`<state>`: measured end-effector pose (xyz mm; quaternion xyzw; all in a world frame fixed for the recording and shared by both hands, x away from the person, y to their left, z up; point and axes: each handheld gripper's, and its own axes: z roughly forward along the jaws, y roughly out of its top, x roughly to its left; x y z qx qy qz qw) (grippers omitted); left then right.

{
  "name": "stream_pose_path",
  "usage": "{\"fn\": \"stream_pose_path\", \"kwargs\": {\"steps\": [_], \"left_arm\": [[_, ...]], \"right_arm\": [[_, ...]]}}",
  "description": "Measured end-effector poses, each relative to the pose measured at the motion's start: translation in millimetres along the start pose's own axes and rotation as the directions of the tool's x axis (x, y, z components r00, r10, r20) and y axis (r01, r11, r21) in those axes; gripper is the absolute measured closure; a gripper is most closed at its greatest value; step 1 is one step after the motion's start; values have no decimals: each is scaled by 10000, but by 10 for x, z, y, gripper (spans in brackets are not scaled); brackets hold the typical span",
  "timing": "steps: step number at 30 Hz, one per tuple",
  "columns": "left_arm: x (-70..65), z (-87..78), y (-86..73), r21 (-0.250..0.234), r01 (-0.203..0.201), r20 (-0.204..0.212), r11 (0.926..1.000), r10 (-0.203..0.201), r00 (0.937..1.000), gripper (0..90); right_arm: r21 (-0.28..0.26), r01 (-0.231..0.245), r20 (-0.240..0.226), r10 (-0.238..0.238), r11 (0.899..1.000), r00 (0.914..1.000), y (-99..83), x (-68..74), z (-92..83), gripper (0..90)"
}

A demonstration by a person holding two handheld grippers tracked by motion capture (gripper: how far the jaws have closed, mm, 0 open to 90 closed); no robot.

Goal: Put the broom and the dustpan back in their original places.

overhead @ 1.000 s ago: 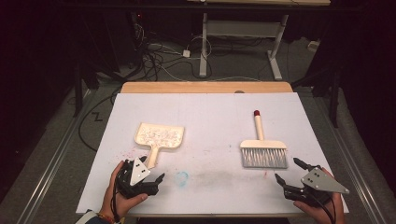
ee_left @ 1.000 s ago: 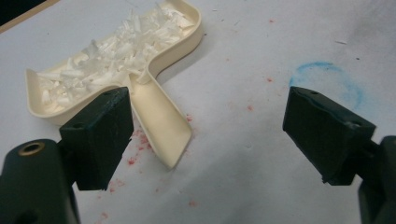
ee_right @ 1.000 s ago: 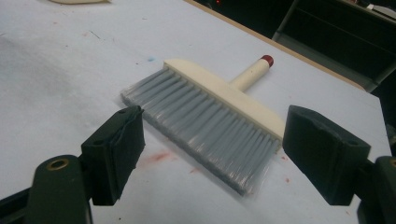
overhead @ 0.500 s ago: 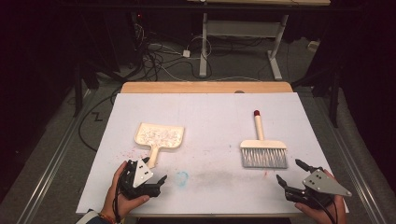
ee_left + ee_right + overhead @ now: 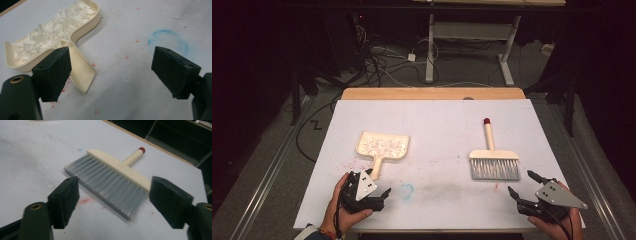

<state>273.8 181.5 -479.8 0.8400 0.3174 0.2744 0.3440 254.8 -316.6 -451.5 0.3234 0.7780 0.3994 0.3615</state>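
On the white table (image 5: 432,125) lie 2 things: a cream dustpan (image 5: 382,148) toward the left, and a hand brush (image 5: 493,159) with grey bristles toward the right. The dustpan holds a heap of white shreds (image 5: 53,31), and its handle points back at the person. The left hand-held gripper (image 5: 374,189) sits at the near edge, just short of that handle; its jaws stand wide apart with nothing between them, the handle tip lying beside one jaw in the left gripper view. A faint blue ring (image 5: 407,190) marks the table just right of it. The right hand-held gripper (image 5: 524,184) waits near the brush's bristle edge, apart from it. Its jaws have just been closing a little, yet they are spread wide and grip nothing.
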Motion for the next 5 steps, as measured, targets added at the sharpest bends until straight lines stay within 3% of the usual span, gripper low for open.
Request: {"fn": "stream_pose_path", "kwargs": {"steps": [5], "left_arm": [[9,19,26,-59,8,16,10000,-8,10000,161]], "right_arm": [[1,-24,22,24,10000,10000,-1,-7,2,247]]}}
